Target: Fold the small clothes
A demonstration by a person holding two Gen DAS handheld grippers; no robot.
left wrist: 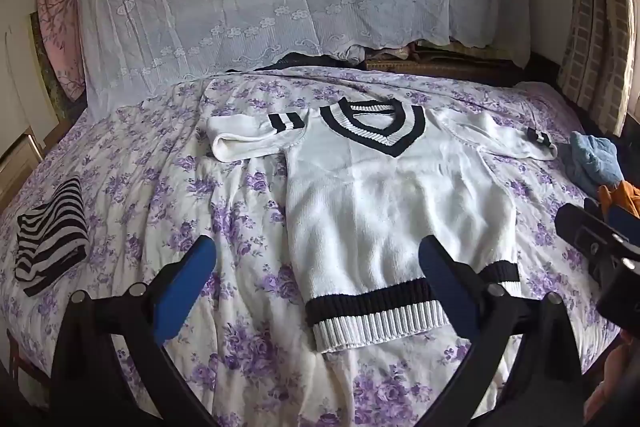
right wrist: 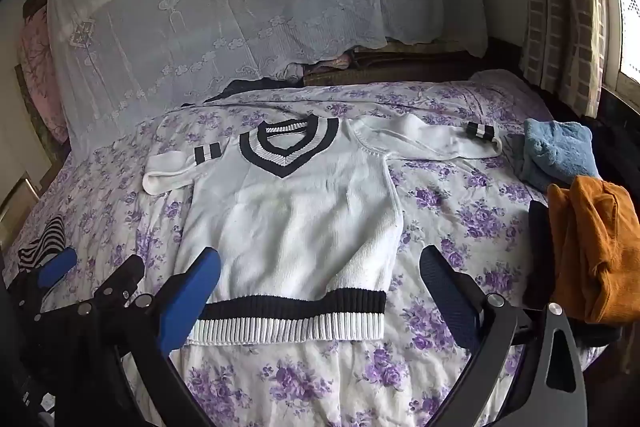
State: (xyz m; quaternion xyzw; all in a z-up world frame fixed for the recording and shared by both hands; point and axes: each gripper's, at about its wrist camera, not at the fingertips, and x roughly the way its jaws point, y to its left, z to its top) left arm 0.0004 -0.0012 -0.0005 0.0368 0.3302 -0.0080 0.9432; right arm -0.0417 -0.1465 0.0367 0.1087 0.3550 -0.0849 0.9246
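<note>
1. Left wrist view: the left gripper [left wrist: 316, 259] hangs above the bedspread [left wrist: 248, 195], its blue-padded fingers [left wrist: 200, 259] spread wide with nothing between them
2. The white sweater [left wrist: 384, 195] lies flat and face up on the bedspread, navy V-neck away from the camera, navy-striped hem nearest; the right-hand finger overlaps the hem in the picture (contact cannot be confirmed)
3. One sleeve is doubled back toward the collar; the other stretches out sideways
4. A folded zebra-striped garment [left wrist: 52, 235] sits well apart at the left edge of the bed
5. No brand, label or readable writing shows on any item
6. Right wrist view: the right gripper [right wrist: 320, 267] has its fingers [right wrist: 196, 279] likewise wide apart and empty, poised over the hem of the white sweater [right wrist: 292, 223]
7. A blue cloth [right wrist: 556, 151] and a mustard garment [right wrist: 592, 247] are heaped at the right edge of the bed, clear of the sweater
8. A lace cover [right wrist: 256, 7] drapes the far end; again no lettering is legible
</note>
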